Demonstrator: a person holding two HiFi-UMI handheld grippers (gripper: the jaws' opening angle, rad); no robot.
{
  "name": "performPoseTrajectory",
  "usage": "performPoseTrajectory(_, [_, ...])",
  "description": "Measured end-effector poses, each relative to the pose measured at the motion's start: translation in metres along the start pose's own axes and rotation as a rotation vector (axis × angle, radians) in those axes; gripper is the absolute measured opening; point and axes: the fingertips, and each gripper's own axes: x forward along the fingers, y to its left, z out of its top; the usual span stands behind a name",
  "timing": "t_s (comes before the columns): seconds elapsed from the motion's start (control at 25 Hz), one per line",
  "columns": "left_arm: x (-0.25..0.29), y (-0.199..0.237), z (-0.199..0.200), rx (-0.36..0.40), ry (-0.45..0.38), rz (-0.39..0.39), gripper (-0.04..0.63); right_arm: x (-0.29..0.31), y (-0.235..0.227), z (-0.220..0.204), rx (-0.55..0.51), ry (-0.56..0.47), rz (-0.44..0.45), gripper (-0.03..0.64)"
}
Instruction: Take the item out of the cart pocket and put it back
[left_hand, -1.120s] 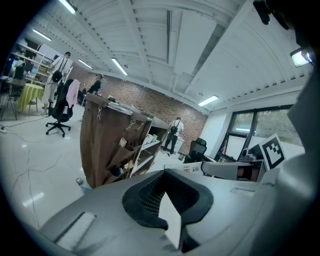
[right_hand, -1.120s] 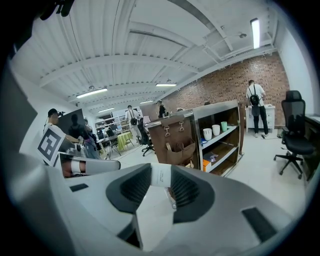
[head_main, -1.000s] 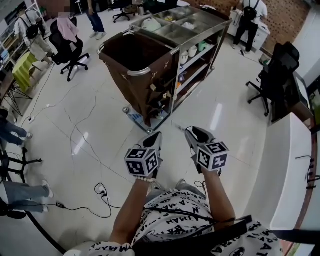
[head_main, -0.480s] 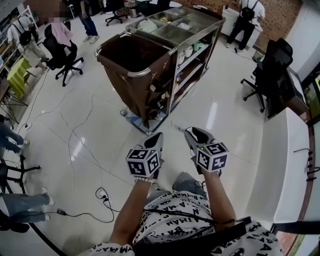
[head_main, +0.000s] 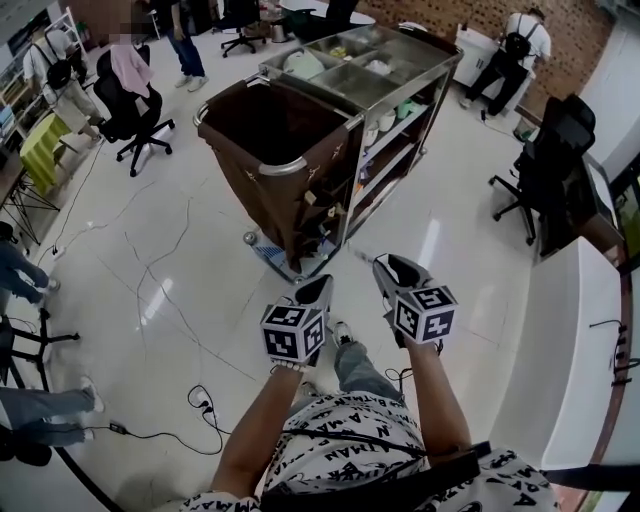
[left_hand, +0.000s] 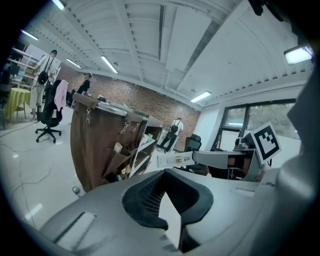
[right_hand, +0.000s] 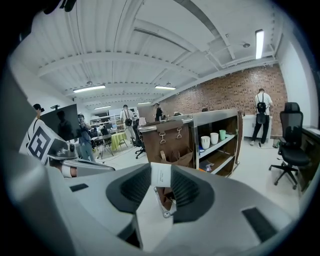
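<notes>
- My right gripper (head_main: 385, 266) is clamped on a thin white packet (right_hand: 161, 175). In the right gripper view the packet stands upright between the two pads, its top edge poking above them
- From the left gripper view I see the same packet sticking out past the right gripper's tips, lying roughly level, with some print on the face turned to the camera
- My left gripper (head_main: 318, 288) carries nothing. Its jaws stand a narrow gap apart, and only pale floor shows through the slot
- Both tools are held out in front of the person's chest, side by side and near each other but not touching, with the marker cubes on top and both noses aimed at the cart (head_main: 350, 85)
- The cart stands ahead on the white floor (head_main: 170, 290), well apart from both grippers, so the packet is out in the air and clear of every pocket
- A brown bag (head_main: 262, 165) hangs on the cart's near end. Its side pockets (left_hand: 116, 159) face me and hold a few papers or small packs that I can't make out
- The top of the cart is a set of steel trays, and the open shelves below carry white cups (right_hand: 206, 141) and a green one beside them
- A black office chair (head_main: 545, 165) stands off to the right of the cart, a cable (head_main: 205, 385) trails over the floor at the left, and several people stand in the background
</notes>
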Motion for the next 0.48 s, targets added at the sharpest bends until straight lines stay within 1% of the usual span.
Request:
performPoseTrajectory(0.2, [0.039,0.016,0.022,0.014,-0.003,0.025,0.000,0.039,-0.027,0.023,-0.023,-0.001,0.023,0.138])
performPoseTrajectory(0.48, [0.105,0.045,0.055,-0.007,0.001,0.059,0.000,0.116,-0.083,0.060,-0.059,0.012,0.048,0.140])
